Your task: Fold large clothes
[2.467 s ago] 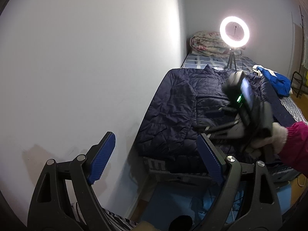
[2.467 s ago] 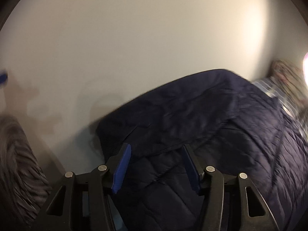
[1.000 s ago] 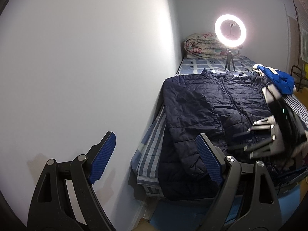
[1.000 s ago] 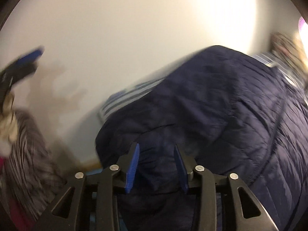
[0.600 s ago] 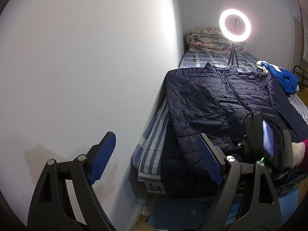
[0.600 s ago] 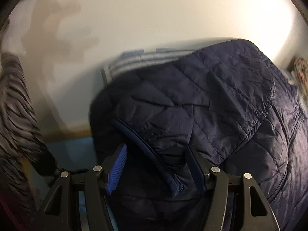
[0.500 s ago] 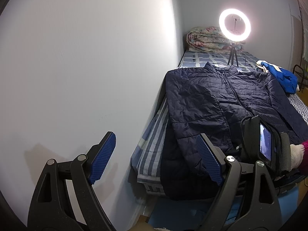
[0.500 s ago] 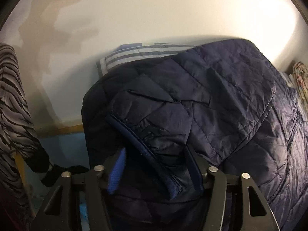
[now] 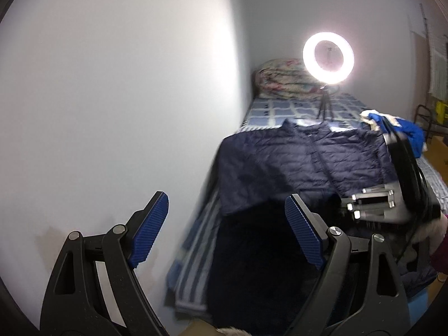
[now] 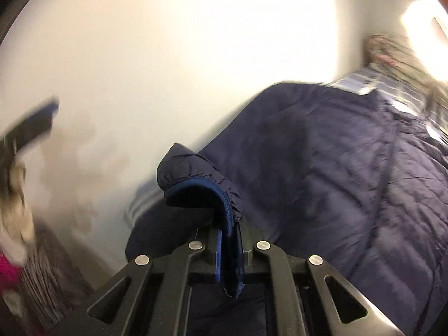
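A dark navy quilted jacket (image 9: 302, 168) lies spread on the bed, front up; it also fills the right wrist view (image 10: 336, 168). My right gripper (image 10: 229, 252) is shut on the jacket's sleeve cuff (image 10: 212, 193) and holds it lifted above the jacket. It shows in the left wrist view (image 9: 392, 204) at the right, over the jacket. My left gripper (image 9: 224, 229) is open and empty, held in the air in front of the bed's near end, apart from the jacket.
A white wall (image 9: 112, 112) runs along the bed's left side. A lit ring light (image 9: 328, 58) on a small tripod stands at the far end of the bed by a rolled quilt (image 9: 282, 79). A blue garment (image 9: 406, 131) lies at the right. The striped sheet (image 9: 193, 257) hangs over the near end.
My right gripper closed on the sleeve cuff and lifted it up off the jacket. My left gripper stayed open and shifted only slightly.
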`<state>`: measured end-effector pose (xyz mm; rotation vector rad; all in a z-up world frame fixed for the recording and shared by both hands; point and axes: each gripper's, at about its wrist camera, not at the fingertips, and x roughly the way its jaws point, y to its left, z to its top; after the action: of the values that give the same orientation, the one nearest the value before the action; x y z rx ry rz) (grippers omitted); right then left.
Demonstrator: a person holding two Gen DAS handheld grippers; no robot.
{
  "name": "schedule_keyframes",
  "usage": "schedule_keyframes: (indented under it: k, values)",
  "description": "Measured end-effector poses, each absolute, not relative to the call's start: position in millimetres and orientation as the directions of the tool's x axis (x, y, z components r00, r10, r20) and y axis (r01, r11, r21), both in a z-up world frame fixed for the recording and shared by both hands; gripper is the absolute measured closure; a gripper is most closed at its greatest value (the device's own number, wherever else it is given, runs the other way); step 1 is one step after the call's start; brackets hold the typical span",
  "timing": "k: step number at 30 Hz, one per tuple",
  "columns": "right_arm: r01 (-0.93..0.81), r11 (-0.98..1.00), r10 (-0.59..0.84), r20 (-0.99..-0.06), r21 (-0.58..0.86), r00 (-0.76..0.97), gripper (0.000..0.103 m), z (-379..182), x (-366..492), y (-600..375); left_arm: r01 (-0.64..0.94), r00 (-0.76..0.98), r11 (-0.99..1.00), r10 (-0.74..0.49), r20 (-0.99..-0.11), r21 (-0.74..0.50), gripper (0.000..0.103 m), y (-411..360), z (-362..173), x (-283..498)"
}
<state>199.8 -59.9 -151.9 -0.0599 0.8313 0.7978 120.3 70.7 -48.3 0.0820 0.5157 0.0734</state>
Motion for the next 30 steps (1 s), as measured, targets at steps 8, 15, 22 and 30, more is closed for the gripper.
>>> schedule_keyframes:
  k: [8,15,22,30]
  values:
    - [-0.476,0.805,0.588,-0.577,0.354,0.566,0.098,-115,264,-127,0.015,0.869,0.995,0.037,-0.494,0.1,0.015,46,-61,153]
    - [-0.288,0.87,0.477,-0.537,0.4,0.696,0.098,-113,315,-208,0.05,0.849,0.991,0.023,-0.527,0.123,0.015,28,-75,171]
    - [0.003,0.916,0.281,-0.647,0.401,0.709,0.098,-178,356,-288,0.091,0.835,0.986,0.003,-0.55,0.143,0.015,7,-82,181]
    - [0.018,0.932,0.249,-0.676,0.362,0.693,0.098,-196,386,-298,0.129,0.837,0.974,-0.006,-0.547,0.187,0.015,-15,-83,180]
